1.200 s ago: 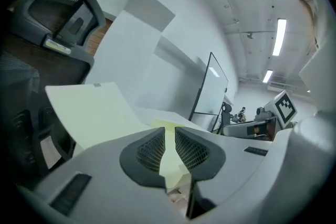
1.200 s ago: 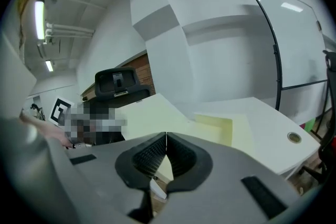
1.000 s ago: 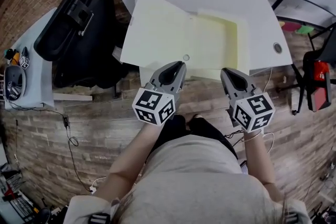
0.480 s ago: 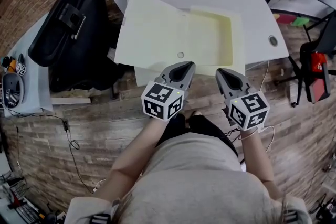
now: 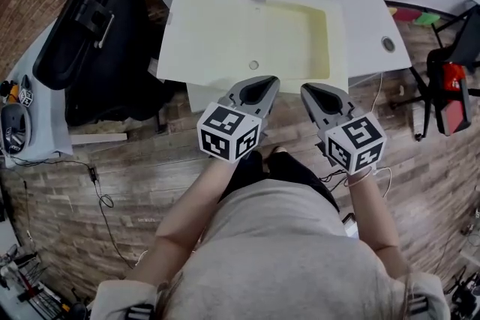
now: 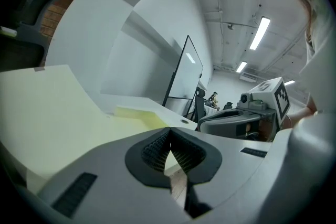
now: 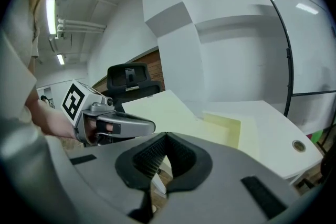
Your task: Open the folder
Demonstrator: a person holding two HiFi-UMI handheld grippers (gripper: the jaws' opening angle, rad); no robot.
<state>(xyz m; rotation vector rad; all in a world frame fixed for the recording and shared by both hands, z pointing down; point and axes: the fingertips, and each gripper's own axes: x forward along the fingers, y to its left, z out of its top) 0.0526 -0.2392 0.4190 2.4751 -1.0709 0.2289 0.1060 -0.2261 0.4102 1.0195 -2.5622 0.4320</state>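
**Folder lies open on the desk; both tongs closed and empty at its near edge**

The pale yellow folder (image 5: 225,34) lies open on the white desk (image 5: 360,4). Its wide cover is spread to the left, and its deeper yellow tray part sits to the right of the fold. The cover's left corner juts out past the desk's left edge. Just beyond that corner stands a black office chair (image 5: 97,34), so room is tight on that side. Along the folder's near edge a narrow strip of bare desk shows before the desk drops off to the brick-pattern floor (image 5: 135,176). Right of the folder the desk top is bare as far as a round cable grommet (image 5: 388,44). Behind the folder there is more bare desk.

The left gripper (image 5: 259,84) hangs just short of the folder's near edge, below a small round ring (image 5: 253,65) in the cover. Its pads meet at the tips with nothing between them. The right gripper (image 5: 311,90) sits beside it, off the near edge of the tray part, and its jaws are likewise closed on nothing. Neither one touches the folder.

The print in view is the black-and-white square markers on each gripper's cube. Small items on a grey side table (image 5: 45,86), beyond the chair from the folder, are too small to read.
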